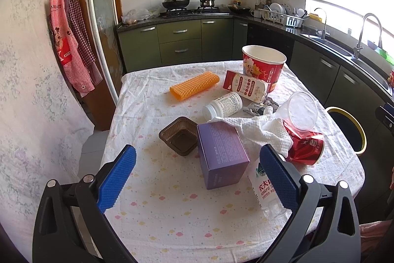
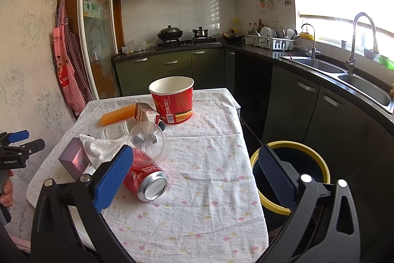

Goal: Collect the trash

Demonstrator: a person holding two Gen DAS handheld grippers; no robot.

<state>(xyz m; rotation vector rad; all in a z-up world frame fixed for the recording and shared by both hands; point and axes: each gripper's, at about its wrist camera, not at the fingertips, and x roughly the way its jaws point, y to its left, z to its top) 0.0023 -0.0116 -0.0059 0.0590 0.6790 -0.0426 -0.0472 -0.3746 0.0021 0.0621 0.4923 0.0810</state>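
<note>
Right wrist: red can (image 2: 147, 179) sideways, base toward camera

Both tongs hang level with jaws spread wide, left tongs (image 1: 197, 164) and right tongs (image 2: 197, 164) empty

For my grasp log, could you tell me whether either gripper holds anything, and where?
Nothing is held: the left gripper and right gripper are both open above the table.

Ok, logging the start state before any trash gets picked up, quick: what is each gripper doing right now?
Left gripper: open, fingers spread wide above the table, holding nothing.
Right gripper: open, holding nothing.
</note>
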